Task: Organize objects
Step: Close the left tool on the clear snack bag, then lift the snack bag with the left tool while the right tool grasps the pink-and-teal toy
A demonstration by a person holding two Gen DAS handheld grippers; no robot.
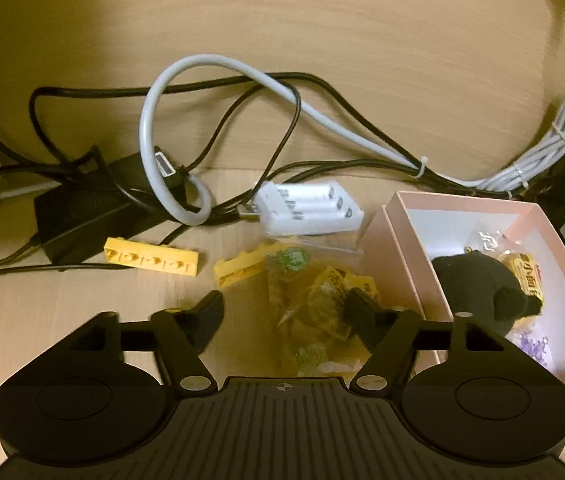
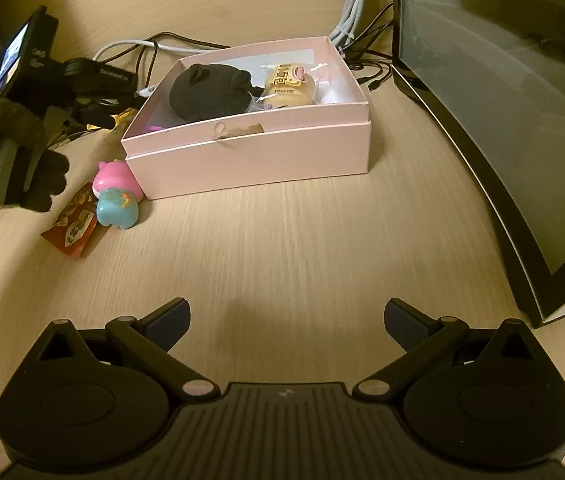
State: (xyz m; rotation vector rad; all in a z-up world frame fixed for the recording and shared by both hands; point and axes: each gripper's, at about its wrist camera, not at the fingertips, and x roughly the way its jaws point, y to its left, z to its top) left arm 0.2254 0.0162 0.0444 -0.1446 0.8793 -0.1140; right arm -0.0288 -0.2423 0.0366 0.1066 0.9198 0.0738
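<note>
My left gripper is open and hangs low over a heap of clear yellow snack packets on the wooden table. Its right finger overlaps the heap and its left finger stands clear of it. Two yellow bricks lie just beyond, with a white battery case in a clear bag behind them. The pink box holds a black plush and a snack packet. My right gripper is open over bare table in front of the box.
Black and grey cables and a black power adapter crowd the table behind the bricks. A pink and blue toy and a red packet lie left of the box. A monitor stands at the right. A gloved hand shows at the left.
</note>
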